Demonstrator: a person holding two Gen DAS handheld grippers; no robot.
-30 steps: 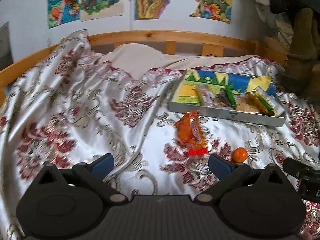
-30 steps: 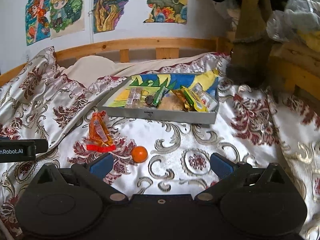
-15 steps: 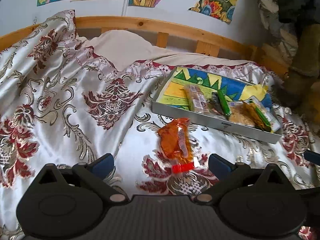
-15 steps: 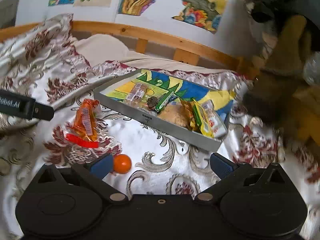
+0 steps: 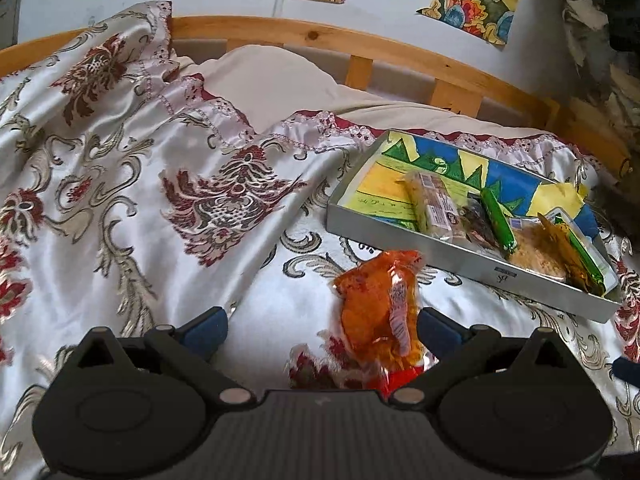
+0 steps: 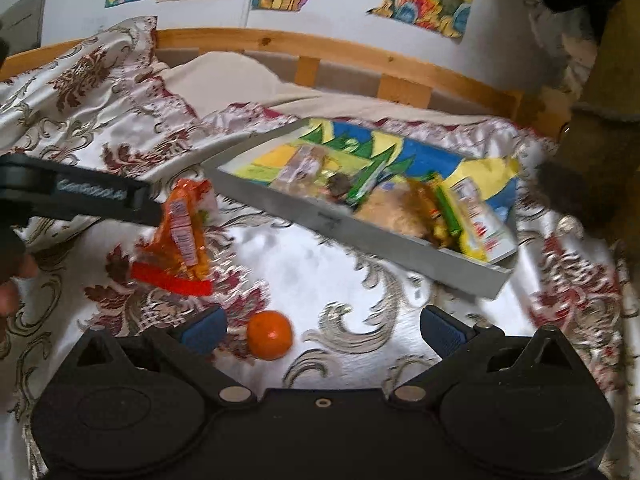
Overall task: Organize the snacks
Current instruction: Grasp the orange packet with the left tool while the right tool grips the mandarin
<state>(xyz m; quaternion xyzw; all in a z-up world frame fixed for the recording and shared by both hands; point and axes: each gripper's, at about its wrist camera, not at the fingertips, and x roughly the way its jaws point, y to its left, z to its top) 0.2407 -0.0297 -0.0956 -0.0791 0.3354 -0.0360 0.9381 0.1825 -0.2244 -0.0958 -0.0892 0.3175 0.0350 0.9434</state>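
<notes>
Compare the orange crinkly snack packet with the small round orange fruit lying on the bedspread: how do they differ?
The orange crinkly snack packet is long, flattish and wrinkled, with a white label and a red end strip; the small round orange fruit is smooth, plain and much smaller. The packet lies nearer the grey tray, between the left gripper's open jaws; the fruit lies between the right gripper's open jaws. Both are orange, ungrasped and outside the tray.
</notes>
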